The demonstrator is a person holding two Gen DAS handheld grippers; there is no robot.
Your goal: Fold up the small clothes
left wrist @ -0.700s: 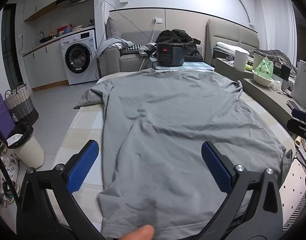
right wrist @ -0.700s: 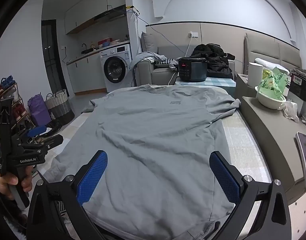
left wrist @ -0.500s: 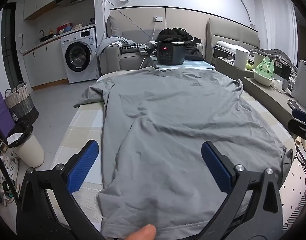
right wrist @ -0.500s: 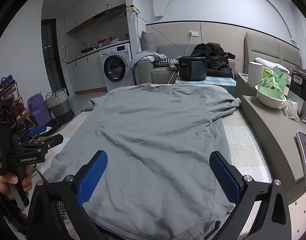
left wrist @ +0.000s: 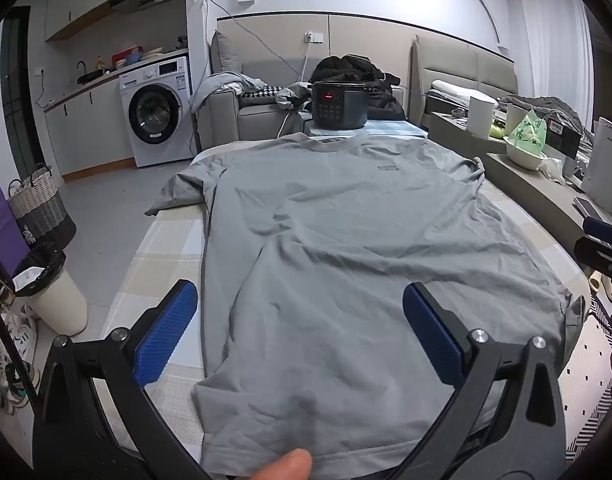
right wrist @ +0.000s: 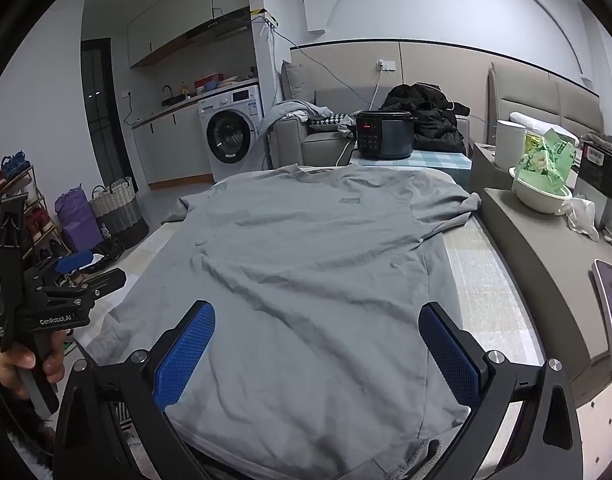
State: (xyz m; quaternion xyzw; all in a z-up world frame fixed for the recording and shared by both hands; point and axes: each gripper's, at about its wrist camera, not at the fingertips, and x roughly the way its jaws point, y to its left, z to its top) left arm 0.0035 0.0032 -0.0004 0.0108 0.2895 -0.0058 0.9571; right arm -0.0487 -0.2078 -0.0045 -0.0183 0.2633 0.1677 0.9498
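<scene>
Grey cotton, the shirt [left wrist: 345, 264] lies spread flat on the bed [left wrist: 162, 248], collar far from my tools, hem just beneath them. Nothing has shifted over the last moment: my left tool [left wrist: 300, 332] and right tool [right wrist: 315, 354] still hover with fingers wide apart, gripping nothing. Folding hasn't begun.

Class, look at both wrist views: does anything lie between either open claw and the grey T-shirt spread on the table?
Nothing visible does. The grey T-shirt lies flat and bare directly beneath the left claw and right claw, both open. The rice cooker stands beyond the collar.
</scene>
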